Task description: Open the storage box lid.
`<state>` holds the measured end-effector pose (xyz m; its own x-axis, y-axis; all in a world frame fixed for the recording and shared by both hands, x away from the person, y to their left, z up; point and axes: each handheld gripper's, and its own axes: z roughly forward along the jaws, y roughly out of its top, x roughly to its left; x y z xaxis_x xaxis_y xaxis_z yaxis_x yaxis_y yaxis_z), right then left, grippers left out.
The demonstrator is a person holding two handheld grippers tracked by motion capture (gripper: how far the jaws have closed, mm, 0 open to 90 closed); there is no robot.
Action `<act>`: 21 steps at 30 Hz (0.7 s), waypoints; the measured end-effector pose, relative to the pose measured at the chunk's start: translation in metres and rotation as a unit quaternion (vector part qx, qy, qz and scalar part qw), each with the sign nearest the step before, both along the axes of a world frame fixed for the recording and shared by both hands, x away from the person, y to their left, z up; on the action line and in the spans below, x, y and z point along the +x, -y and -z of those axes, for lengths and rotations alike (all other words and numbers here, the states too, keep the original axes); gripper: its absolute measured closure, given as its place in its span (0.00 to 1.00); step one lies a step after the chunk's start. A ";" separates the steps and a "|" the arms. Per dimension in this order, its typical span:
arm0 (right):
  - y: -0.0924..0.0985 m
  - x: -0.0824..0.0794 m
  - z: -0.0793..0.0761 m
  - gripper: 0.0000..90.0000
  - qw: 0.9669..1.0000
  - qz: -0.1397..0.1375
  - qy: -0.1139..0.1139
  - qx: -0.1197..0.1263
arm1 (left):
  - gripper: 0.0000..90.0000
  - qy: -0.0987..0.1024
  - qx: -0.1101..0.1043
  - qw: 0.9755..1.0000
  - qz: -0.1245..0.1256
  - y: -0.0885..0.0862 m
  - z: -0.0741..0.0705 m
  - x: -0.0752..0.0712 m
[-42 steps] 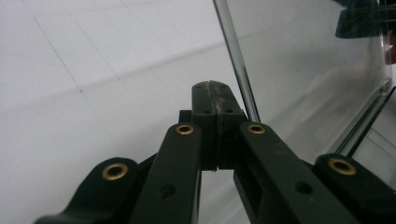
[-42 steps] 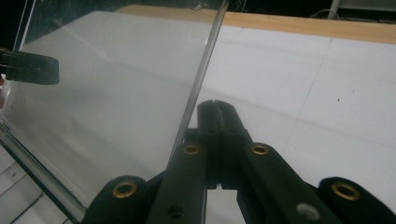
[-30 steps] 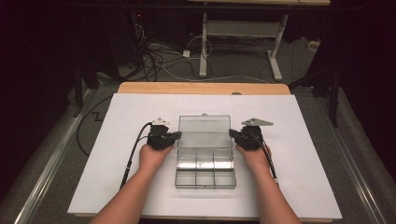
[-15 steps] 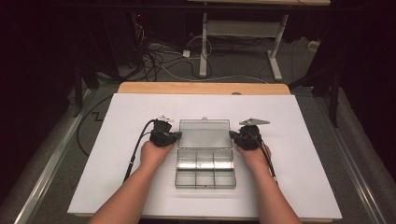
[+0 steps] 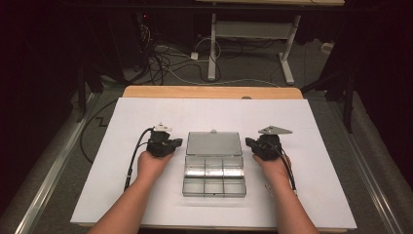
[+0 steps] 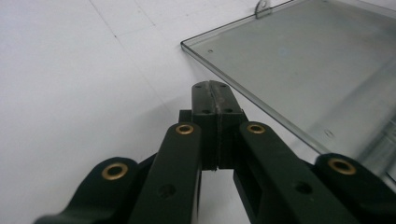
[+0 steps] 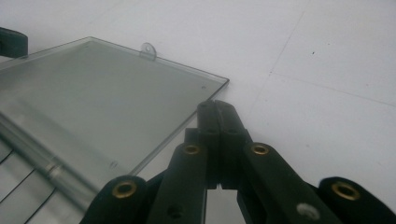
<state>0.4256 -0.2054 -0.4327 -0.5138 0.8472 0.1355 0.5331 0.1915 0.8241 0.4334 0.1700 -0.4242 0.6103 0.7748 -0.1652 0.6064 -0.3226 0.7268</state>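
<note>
The table (image 5: 146, 195) carries a white sheet across nearly its whole top, with a strip of wood showing at the far edge; the floor beyond it holds loose cables (image 5: 165, 58) and the legs of a white frame (image 5: 287, 53).

A clear plastic box (image 5: 214, 180) lies at the middle of the table, nearer the person's side; its lower part is split into six compartments in two rows of three; its lid (image 5: 213, 144) is folded fully back and lies flat on the sheet, with a small tab at the middle of its far edge.

The left gripper (image 5: 176, 142) rests just beside the lid's left edge, held in the person's left hand (image 5: 152, 163); its jaws are pressed together with nothing between them, the tips near the lid's corner.

The right gripper (image 5: 249, 142) sits just beside the lid's right edge, held in the right hand (image 5: 272, 165); its jaws are likewise together and empty, the tips close to the lid's corner.
</note>
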 end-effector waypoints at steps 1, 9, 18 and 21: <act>0.001 -0.005 -0.001 1.00 1.000 -0.001 0.005 0.001 | 0.97 0.011 -0.004 1.000 0.003 -0.004 -0.001 -0.006; 0.010 -0.046 -0.006 1.00 0.999 -0.016 0.040 0.005 | 0.97 0.052 -0.015 0.998 0.018 -0.030 -0.002 -0.054; 0.011 -0.090 -0.001 1.00 0.997 -0.041 0.058 0.011 | 0.97 0.066 0.008 0.997 0.045 -0.044 0.008 -0.100; 0.014 -0.100 0.001 0.96 0.997 -0.040 0.061 0.018 | 0.95 0.079 -0.008 0.995 0.054 -0.048 0.009 -0.108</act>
